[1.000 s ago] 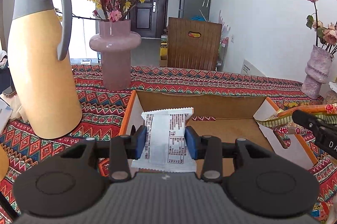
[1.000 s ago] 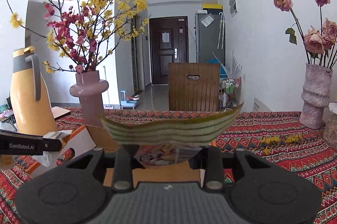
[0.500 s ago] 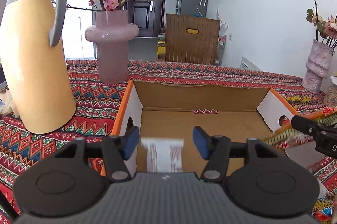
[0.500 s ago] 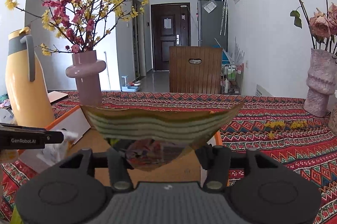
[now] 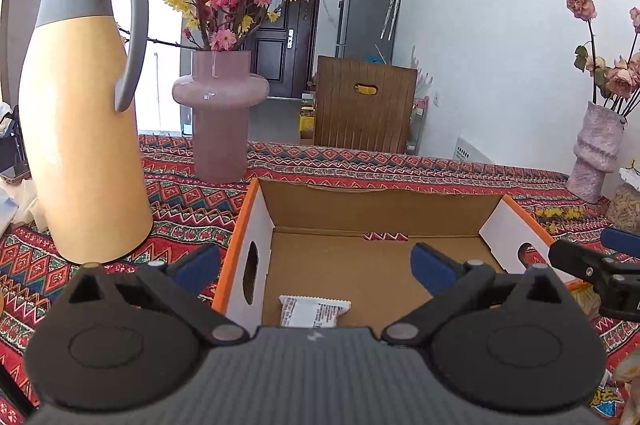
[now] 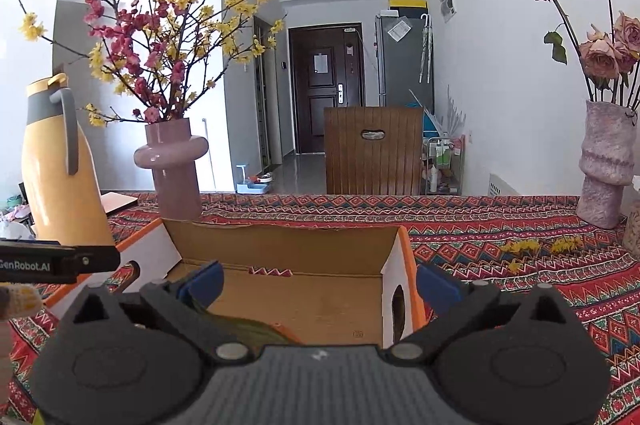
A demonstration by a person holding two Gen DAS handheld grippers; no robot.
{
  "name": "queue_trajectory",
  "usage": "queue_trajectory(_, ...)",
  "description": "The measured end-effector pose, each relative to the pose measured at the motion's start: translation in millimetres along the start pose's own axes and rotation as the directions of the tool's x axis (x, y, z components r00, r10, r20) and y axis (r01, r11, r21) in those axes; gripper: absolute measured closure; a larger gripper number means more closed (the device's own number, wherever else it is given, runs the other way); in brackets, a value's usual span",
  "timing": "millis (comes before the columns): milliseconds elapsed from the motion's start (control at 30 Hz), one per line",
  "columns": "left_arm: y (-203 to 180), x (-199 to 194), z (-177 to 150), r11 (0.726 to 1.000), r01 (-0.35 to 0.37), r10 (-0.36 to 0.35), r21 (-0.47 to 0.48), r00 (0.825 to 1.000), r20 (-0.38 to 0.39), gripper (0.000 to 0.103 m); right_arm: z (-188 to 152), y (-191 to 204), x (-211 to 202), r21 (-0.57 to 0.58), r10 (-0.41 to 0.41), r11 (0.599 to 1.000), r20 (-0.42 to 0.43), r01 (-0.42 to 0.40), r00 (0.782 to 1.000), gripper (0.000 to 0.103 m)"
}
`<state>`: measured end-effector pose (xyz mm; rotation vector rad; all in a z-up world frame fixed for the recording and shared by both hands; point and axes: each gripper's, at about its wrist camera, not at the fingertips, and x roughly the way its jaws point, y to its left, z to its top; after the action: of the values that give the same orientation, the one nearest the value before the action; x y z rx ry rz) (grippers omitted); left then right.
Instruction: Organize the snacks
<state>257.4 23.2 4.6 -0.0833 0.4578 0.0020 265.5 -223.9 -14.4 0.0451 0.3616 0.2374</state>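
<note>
While both tongs, left (image 5: 316, 261) and right (image 6: 320, 283), spread wide over the box (image 5: 256, 209), packets (image 5: 314, 311) lie dropped; next, fetch more snacks.

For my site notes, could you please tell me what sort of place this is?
Most likely a home dining area: a table under a patterned cloth, flower vases, a chair, and a fridge beside the entrance door.

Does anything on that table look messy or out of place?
Only small things. Yellow petals lie scattered on the patterned tablecloth near the textured vase, whose roses look dried and drooping. The cardboard box has a slightly ragged back edge.
</note>
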Motion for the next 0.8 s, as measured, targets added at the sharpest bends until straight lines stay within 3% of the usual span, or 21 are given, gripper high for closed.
queue_trajectory(433, -2, -12, 9, 1.000, -0.025, 0.025, -0.011, 1.000, -0.002, 0.000, 11, 6, -14, -0.034, -0.034, 0.999, 0.052, 0.036, 0.998, 0.000)
queue_trajectory(800, -5, -57, 21, 0.999, -0.045, 0.044, 0.017, 0.998, 0.051, 0.000, 30, 12, -50, -0.067, -0.066, 0.995, 0.121, 0.074, 0.991, 0.000)
